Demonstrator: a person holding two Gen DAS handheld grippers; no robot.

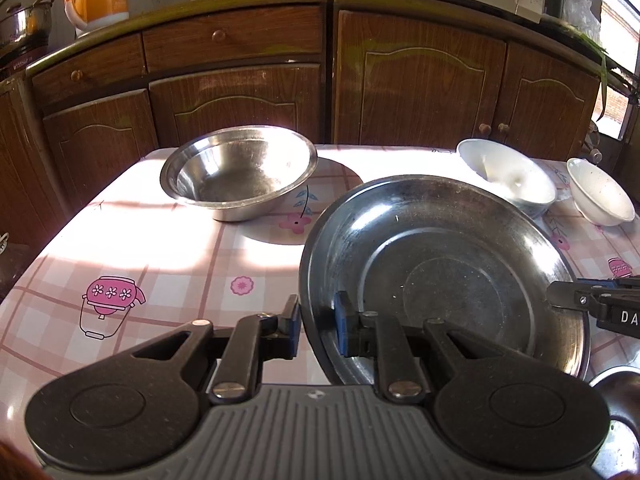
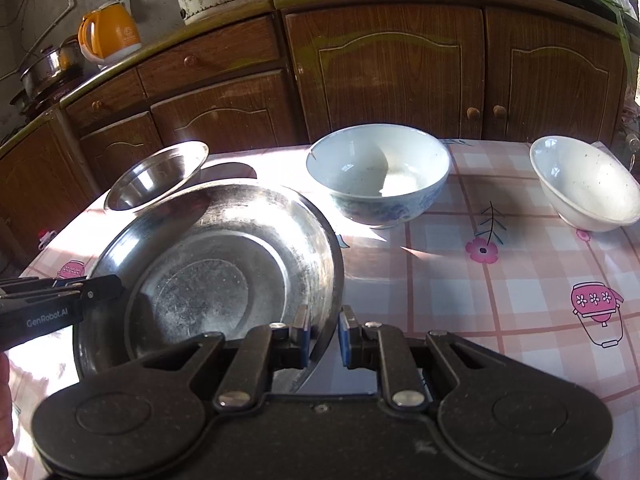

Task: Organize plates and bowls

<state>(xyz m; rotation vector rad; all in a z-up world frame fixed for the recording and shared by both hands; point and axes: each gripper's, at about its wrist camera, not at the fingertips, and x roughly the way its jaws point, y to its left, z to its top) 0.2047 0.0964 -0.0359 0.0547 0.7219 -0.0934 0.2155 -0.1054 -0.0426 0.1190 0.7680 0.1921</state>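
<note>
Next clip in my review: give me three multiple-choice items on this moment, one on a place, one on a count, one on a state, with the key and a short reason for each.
1. Where is the steel bowl relative to the steel plate in the left wrist view?
A. behind it to the left
B. stacked inside it
C. on the cabinet

2. How many white ceramic bowls are on the table?
A. one
B. two
C. four

3. How is the steel plate held?
A. by no gripper
B. by the left gripper alone
C. by the left gripper and right gripper, at opposite rims

Key: 1 A, it stands apart, farther back; 2 B, the patterned bowl and plain bowl; 3 C, each pinches the rim.
</note>
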